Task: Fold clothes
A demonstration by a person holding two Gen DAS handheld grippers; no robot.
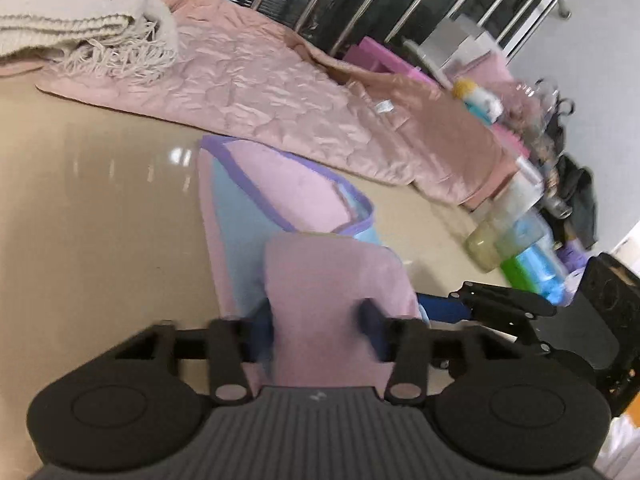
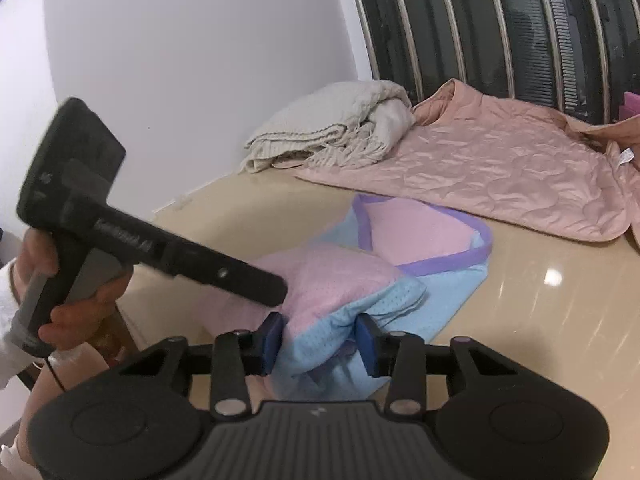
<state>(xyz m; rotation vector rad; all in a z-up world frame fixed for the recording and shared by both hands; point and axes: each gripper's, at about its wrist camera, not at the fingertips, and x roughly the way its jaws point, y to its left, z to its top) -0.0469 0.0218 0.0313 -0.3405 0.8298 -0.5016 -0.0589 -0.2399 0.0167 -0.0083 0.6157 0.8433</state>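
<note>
A pink and light blue mesh garment point(image 1: 256, 216) with purple trim lies on the beige table point(image 1: 80, 200); it also shows in the right wrist view point(image 2: 424, 236). My left gripper point(image 1: 316, 324) is shut on a lifted pink fold of it. My right gripper point(image 2: 320, 338) is shut on a pink and blue bunched edge of the same garment, just above the table. The right gripper's body shows at the right of the left wrist view point(image 1: 520, 312), close beside the left one. The left gripper's body point(image 2: 120, 236) crosses the right wrist view.
A pink quilted jacket point(image 1: 280, 92) lies spread behind the garment, also in the right wrist view point(image 2: 500, 168). A folded cream knit blanket point(image 1: 72, 20) sits at the back corner. Bottles and jars point(image 1: 516, 240) crowd the table's right edge. A metal railing point(image 2: 500, 20) stands behind.
</note>
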